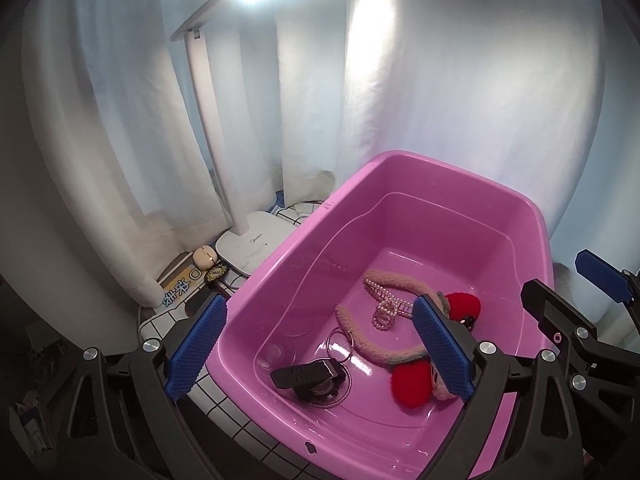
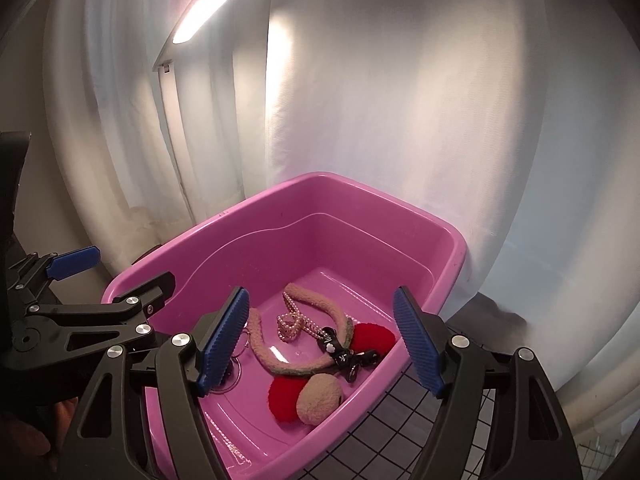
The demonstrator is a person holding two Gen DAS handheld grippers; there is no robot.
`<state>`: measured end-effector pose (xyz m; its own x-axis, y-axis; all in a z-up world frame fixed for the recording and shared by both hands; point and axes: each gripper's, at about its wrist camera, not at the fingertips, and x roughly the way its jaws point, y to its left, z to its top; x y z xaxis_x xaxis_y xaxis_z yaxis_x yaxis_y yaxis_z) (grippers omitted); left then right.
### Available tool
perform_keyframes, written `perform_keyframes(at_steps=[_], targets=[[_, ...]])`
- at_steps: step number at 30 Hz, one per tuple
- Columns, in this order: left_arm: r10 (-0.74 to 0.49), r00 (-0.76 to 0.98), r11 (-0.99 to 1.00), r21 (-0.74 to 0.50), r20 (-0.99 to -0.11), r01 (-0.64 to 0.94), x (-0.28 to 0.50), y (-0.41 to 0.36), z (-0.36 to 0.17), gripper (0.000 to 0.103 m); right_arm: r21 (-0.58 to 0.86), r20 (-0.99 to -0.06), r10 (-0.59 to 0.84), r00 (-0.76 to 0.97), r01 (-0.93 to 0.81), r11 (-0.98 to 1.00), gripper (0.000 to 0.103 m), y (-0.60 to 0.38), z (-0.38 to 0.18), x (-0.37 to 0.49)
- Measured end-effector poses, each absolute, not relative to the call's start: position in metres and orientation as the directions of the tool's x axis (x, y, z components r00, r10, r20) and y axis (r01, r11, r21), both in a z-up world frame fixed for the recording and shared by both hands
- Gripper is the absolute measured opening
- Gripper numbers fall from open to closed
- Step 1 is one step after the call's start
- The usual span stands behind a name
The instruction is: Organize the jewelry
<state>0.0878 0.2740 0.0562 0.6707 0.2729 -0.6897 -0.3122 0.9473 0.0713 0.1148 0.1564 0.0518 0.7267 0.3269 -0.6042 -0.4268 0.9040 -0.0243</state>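
A pink plastic tub (image 1: 516, 208) (image 2: 452, 240) holds the jewelry. Inside lie a fuzzy beige headband with red pompoms (image 1: 372, 350) (image 2: 288, 396), a pearl necklace (image 1: 386, 306) (image 2: 290, 322), a black watch (image 1: 310, 378), metal rings (image 1: 340, 346) and a black bow clip (image 2: 344, 354). My left gripper (image 1: 320, 354) is open and empty, hovering over the tub's near left side. My right gripper (image 2: 320, 344) is open and empty above the tub's near end. Each gripper shows at the edge of the other's view.
A white desk lamp (image 1: 250, 246) stands left of the tub, lit overhead. Small trinkets (image 1: 206, 258) and a printed card (image 1: 180, 288) lie by its base. The tub rests on a white grid-pattern cloth (image 1: 224, 408). White curtains (image 2: 360, 120) hang close behind.
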Motion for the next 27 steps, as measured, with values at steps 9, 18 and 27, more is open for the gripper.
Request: perform_keyframes(at_steps=[9,18,27], targets=[[0.290,0.652,0.941,0.084,-0.701,-0.328,0.088,0.272,0.056,0.096,-0.042,-0.596,0.309,0.741,-0.412,0.910,0.076,0.151,0.054,0.108],[0.293,0.628,0.937,0.084,-0.721,-0.340,0.088,0.273,0.054,0.096,-0.051,-0.591,0.291,0.752,-0.395,0.917,0.076,0.144,0.055,0.104],[0.292,0.620,0.938,0.093,-0.728,-0.333,0.087,0.270,0.054,0.096,-0.056,-0.586,0.287,0.758,-0.391,0.919,0.076,0.141,0.055,0.099]])
